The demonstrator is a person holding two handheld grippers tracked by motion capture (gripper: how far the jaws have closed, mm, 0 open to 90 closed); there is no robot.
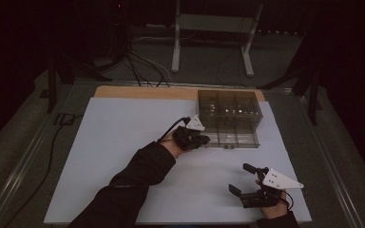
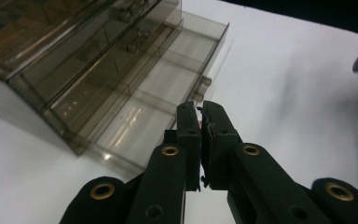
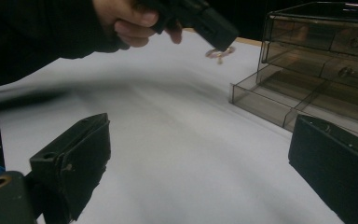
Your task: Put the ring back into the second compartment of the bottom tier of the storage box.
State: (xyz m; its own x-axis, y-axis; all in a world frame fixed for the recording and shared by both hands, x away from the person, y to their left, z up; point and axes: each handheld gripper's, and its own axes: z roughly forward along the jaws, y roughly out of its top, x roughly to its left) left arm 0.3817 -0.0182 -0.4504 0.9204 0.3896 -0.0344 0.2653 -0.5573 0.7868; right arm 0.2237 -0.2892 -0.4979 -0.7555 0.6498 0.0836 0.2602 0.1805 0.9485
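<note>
Where left gripper (image 3: pixel 219 44) jaws pinch, small ring-like item (image 3: pixel 219 52) blurred.

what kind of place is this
Probably a lab bench for recording handling work: a white table, a clear drawer box, loose cables and a metal stand on the dark floor behind.

White-topped table (image 1: pixel 123 142) — a smoky clear drawer box (image 1: pixel 228 116) toward its far right edge.

The room is dimly lit and its edges are lost in black. The white table top (image 1: pixel 123 156) is lit brightest. Soft shadows are cast on it. Near parts are blurred.
</note>
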